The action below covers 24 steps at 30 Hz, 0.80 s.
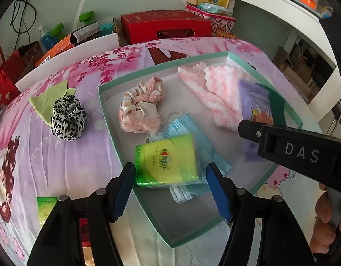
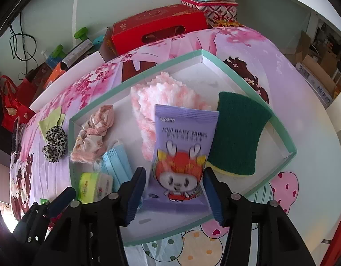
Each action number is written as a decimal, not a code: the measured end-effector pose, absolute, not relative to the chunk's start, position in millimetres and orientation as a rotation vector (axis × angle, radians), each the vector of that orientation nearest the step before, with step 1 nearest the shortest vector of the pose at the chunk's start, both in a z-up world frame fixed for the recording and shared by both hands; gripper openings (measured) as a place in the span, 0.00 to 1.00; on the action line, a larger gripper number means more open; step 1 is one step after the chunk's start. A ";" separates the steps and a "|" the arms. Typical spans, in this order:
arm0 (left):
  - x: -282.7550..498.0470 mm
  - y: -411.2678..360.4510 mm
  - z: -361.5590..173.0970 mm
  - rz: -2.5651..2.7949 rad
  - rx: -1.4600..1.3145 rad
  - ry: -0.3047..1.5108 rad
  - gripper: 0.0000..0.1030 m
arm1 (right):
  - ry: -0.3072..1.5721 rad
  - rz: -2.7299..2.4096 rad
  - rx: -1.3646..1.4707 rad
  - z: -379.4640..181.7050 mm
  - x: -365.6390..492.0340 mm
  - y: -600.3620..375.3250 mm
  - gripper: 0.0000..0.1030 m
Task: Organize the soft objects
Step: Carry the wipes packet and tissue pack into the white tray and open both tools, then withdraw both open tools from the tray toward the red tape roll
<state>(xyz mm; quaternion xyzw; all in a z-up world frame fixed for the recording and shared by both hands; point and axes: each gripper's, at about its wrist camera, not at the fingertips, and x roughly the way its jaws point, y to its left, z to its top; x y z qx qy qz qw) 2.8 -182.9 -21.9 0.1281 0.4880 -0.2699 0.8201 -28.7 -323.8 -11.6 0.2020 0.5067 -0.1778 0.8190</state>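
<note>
Blue-padded fingers (image 2: 137, 190) of the right gripper (image 2: 173, 191) are being spread around the purple baby-wipes pack (image 2: 183, 153), no longer pinching it, inside the mint-rimmed tray (image 2: 279, 119); they should be lifted straight clear. Left gripper (image 1: 170, 190) is being held open about the green tissue pack (image 1: 167, 160).

Both tongs, left (image 1: 171, 188) and right (image 2: 175, 190), parted, angled downward

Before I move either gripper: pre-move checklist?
1. Green tissue pack inside tray: ok, lies on blue mask.
2. Left gripper released: ok, gap at one pad.
3. Wipes pack inside tray: ok, overlaps pink cloth.
4. Right gripper released: ok, gap at one pad.
5. All soft items in tray: not ok, leopard scrunchie and green cloth lie outside.
</note>
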 end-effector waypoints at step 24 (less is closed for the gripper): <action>20.3 -154.7 -9.1 -0.436 0.215 0.968 1.00 | 1.010 -0.464 0.494 -9.7 -36.5 -339.8 1.00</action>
